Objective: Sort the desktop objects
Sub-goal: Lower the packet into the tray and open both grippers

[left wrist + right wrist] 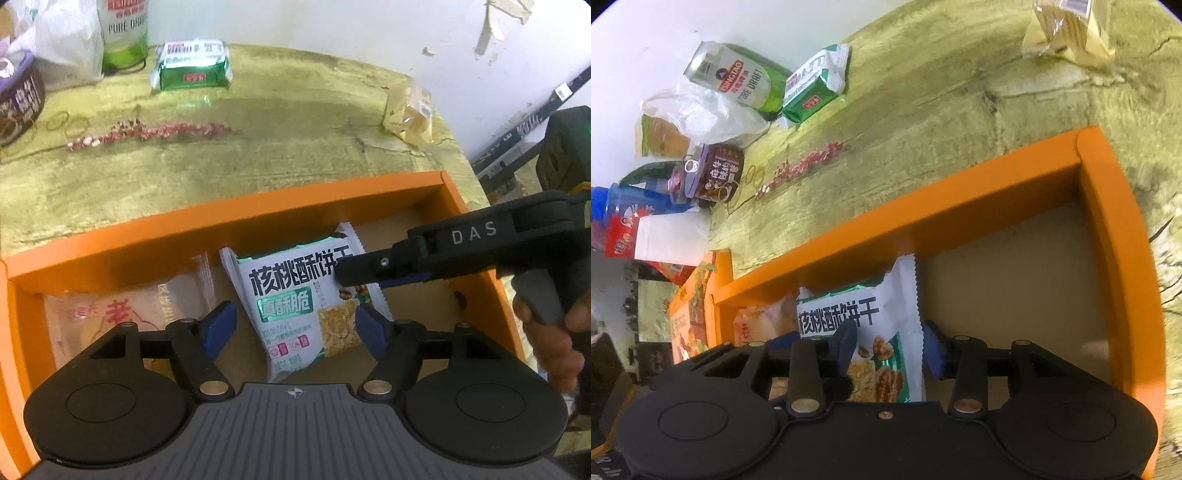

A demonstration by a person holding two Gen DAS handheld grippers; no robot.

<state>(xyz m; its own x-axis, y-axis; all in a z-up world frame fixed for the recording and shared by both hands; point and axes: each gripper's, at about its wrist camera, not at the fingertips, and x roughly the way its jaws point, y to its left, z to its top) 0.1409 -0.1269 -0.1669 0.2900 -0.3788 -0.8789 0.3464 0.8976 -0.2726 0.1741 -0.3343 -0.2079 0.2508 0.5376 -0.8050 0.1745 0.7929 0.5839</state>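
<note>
Green-grained table [295,147] first: cluttered along the far edge, with a green packet [192,66] and a yellowish packet [410,110] not yet sorted. No trouble there for now, beyond a sleeve or elbow sweeping them on the next reach.

Then the orange tray [221,218], near side of the table, holding both claws' work. Light-looking and shallow-walled; liable to skid or tip if a claw catches the rim on the way out.

Left claw [297,328]: fairly wide, pads either side of the packet's lower end, left pad clearly clear of it, right pad just beside its edge. Risk of snagging that crimped edge on lifting and dragging the packet along.

Right claw [341,275]: narrow gap, reaching in from the side over the packet's upper corner, pads apparently not pressing. Same hazard, sharper: little clearance, so a hasty withdrawal likely to flick the corner up or over the wall.

Walnut biscuit packet [295,295]: inside the tray, tilted, top end propped against the far wall. Not settled flat; could slump sideways, probably harmlessly, or ride onto its neighbour.

Clear-wrapped pastry [122,314]: flat in the tray's left part, just beside the biscuits. Soft-looking; easily squashed by a descending left claw.
</note>
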